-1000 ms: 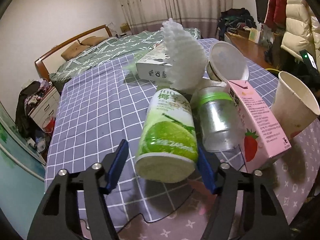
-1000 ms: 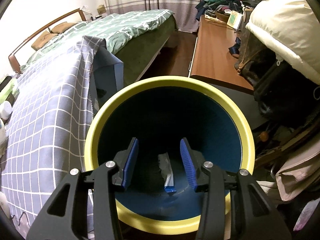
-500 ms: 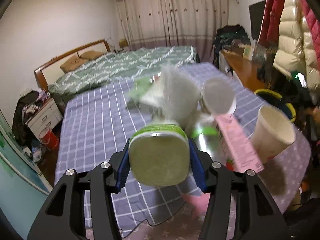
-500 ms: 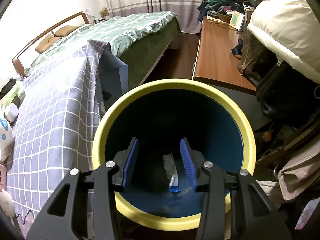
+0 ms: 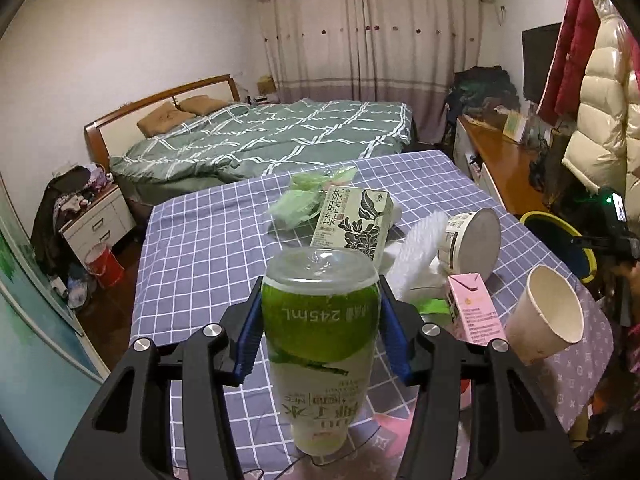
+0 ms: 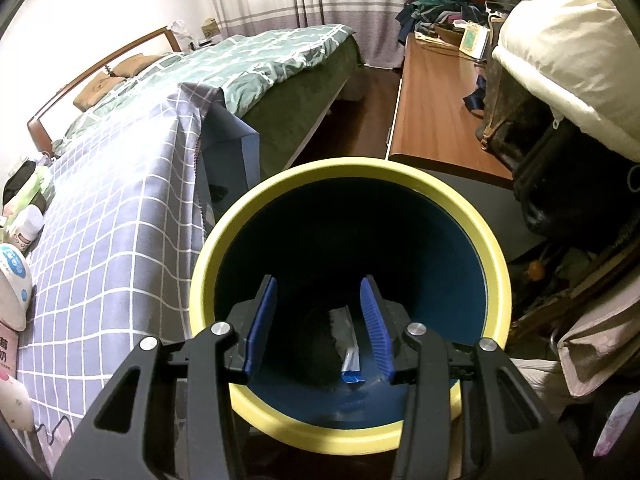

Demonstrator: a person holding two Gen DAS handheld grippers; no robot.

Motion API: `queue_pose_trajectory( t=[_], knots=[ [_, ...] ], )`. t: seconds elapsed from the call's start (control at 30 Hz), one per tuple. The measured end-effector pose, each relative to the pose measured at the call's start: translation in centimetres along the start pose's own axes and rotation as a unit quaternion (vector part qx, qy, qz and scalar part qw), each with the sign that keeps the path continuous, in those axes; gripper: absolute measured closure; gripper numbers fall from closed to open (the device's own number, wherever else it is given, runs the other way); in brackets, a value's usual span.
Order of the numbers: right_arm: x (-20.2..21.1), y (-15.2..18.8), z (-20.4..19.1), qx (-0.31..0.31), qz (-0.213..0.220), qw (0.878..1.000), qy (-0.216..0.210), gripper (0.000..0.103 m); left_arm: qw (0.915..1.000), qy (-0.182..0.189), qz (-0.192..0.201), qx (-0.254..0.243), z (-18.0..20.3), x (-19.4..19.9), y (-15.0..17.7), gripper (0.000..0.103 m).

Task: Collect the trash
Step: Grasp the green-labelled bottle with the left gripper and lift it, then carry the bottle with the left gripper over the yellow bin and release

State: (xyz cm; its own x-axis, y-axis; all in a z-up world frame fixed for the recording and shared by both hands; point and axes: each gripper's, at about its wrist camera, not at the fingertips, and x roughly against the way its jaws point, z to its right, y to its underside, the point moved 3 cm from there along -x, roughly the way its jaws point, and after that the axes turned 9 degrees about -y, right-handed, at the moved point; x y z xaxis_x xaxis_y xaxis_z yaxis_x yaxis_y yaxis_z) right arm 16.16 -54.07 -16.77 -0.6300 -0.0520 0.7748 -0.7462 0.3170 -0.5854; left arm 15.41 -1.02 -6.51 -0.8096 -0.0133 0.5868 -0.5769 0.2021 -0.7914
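Observation:
My left gripper (image 5: 320,320) is shut on a green and white drink bottle (image 5: 320,344), held bottom-up above the checked table (image 5: 200,248). On the table lie a green tea carton (image 5: 352,220), a pink strawberry milk carton (image 5: 474,312), a paper cup (image 5: 544,316), a white tub (image 5: 476,240), white foam netting (image 5: 420,256) and a green wrapper (image 5: 304,200). My right gripper (image 6: 320,320) is open and empty over the yellow-rimmed blue bin (image 6: 496,264). A silver and blue wrapper (image 6: 348,344) lies in the bin's bottom.
The bin (image 5: 560,240) stands off the table's right side. A bed (image 5: 260,140) lies behind the table. A wooden desk (image 6: 436,92) and a pile of bags and coats (image 6: 560,120) stand beside the bin. A nightstand (image 5: 96,220) is at far left.
My left gripper closed on the green bottle and lifted it off the table, tilting it bottom-up. My right gripper rose slightly above the bin and stayed open.

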Motion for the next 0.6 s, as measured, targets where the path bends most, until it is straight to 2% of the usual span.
queue_pose_trajectory(
  t=[0.13,0.3,0.43,0.6],
  knots=[
    [0.3,-0.1,0.1,-0.003,0.004,1.000,-0.002,0.061,1.0000,0.005,0.000,0.001,0.0,0.6,-0.3,0.051],
    [1.2,-0.2,0.0,-0.004,0.015,1.000,-0.009,0.061,0.9996,0.014,0.023,-0.010,0.7,2.8,-2.2,0.051],
    [2.0,-0.2,0.1,-0.006,0.025,1.000,-0.015,0.061,0.9984,0.027,0.046,-0.021,1.8,4.7,-4.9,0.051],
    [4.4,-0.3,0.5,-0.008,0.051,0.999,-0.016,0.061,0.9953,0.068,0.060,-0.033,4.4,5.8,-9.6,0.051]
  ],
)
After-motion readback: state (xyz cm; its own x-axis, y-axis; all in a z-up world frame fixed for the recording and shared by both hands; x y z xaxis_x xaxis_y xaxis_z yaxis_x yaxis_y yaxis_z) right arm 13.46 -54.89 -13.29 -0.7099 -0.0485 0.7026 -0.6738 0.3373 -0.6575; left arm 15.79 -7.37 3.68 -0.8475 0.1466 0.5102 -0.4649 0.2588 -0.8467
